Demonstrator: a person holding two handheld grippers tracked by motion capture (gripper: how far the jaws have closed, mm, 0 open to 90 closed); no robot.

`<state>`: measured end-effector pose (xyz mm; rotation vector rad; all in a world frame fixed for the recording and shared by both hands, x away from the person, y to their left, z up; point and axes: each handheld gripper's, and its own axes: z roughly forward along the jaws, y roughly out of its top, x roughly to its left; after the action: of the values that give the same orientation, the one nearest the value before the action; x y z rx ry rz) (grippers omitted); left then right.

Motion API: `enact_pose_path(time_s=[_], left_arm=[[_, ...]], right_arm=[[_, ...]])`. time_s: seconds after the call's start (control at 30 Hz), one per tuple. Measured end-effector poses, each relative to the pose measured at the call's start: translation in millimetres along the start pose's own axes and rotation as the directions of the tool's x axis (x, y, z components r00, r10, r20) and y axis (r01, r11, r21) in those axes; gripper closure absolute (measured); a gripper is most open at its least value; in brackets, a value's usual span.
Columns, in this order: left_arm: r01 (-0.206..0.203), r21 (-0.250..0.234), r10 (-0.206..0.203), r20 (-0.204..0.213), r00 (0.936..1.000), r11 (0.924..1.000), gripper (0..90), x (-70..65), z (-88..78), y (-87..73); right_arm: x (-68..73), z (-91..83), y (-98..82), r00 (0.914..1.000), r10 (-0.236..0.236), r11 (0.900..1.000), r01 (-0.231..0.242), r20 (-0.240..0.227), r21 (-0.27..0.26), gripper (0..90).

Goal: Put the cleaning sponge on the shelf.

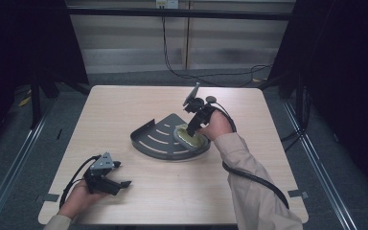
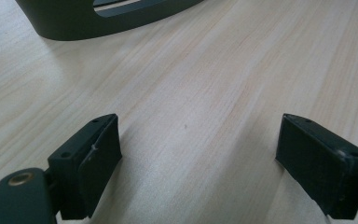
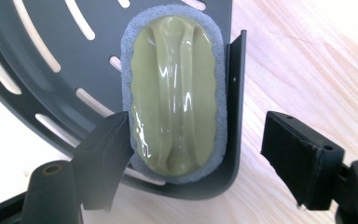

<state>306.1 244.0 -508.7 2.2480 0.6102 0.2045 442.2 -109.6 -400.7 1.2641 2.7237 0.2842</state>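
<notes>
Inside, the scrubber [image 3: 175,93] lies in the slotted tray [image 3: 42,88].

One sponge [image 3: 175,93], one rack [image 1: 155,139], seemingly.

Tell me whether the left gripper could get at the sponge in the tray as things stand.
Probably yes: the left gripper rests open on bare table, nothing between it and the tray. The right gripper, open over the sponge, would crowd it.
</notes>
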Motion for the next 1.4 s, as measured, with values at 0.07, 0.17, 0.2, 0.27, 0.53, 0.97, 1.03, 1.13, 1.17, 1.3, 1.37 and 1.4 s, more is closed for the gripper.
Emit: enact_pose_path(time_s=[0.07,0.17,0.2,0.27,0.53,0.97,1.03,1.13,1.17,1.3,1.37,1.4], left_arm=[[0.002,0.0,-0.002,0.003,1.0,1.0,13.3,0.3,-0.1,0.0],[-0.001,0.001,0.001,-0.001,1.0,1.0,13.3,-0.1,0.0,0.0],[-0.001,0.001,0.001,-0.001,1.0,1.0,13.2,-0.1,0.0,0.0],[-0.005,0.004,0.005,-0.006,1.0,1.0,13.2,-0.5,-0.1,0.2],[-0.004,0.002,0.004,-0.008,1.0,1.0,13.3,-0.6,0.1,0.1],[-0.003,0.002,0.003,-0.007,1.0,1.0,13.3,-0.5,0.1,0.0],[-0.005,0.002,0.005,-0.008,1.0,1.0,13.3,-0.6,0.1,0.1],[-0.004,0.002,0.004,-0.008,1.0,1.0,13.3,-0.6,0.1,0.1],[-0.005,0.002,0.005,-0.008,1.0,1.0,13.3,-0.6,0.1,0.1],[-0.004,0.001,0.004,-0.008,1.0,1.0,13.3,-0.5,0.1,0.1],[-0.005,0.002,0.005,-0.009,0.9999,1.0,13.3,-0.6,0.1,0.1],[-0.004,0.001,0.004,-0.008,1.0,1.0,13.3,-0.6,0.1,0.1]], right_arm=[[-1.1,-4.3,-2.6,0.9999,0.009,1.0,-0.009,-0.005,0.003,22.9],[-4.2,-7.9,-7.5,1.0,-0.003,1.0,0.003,0.001,-0.008,22.5],[-4.2,-7.9,-7.5,1.0,-0.003,1.0,0.003,0.001,-0.008,22.5],[-6.9,-10.4,-12.4,1.0,0.002,1.0,-0.002,-0.004,-0.002,22.4],[-12.0,-14.7,-25.1,0.9999,0.0,1.0,0.0,-0.016,-0.018,22.8],[-15.5,-20.6,-42.1,0.9997,-0.013,1.0,0.013,-0.02,-0.027,23.5],[-16.2,-21.1,-45.0,0.9996,-0.02,0.999,0.019,-0.022,-0.031,23.4],[-16.9,-22.6,-49.1,0.9994,-0.024,0.999,0.023,-0.025,-0.042,23.3],[-17.1,-23.4,-50.6,0.9994,-0.027,0.999,0.026,-0.022,-0.04,23.3],[-17.5,-25.8,-58.0,0.9989,-0.041,0.998,0.04,-0.023,-0.041,23.2],[-17.8,-26.6,-61.8,0.9987,-0.04,0.998,0.039,-0.032,-0.043,23.3],[-17.6,-26.6,-63.3,0.9986,-0.044,0.998,0.043,-0.029,-0.041,23.3]])
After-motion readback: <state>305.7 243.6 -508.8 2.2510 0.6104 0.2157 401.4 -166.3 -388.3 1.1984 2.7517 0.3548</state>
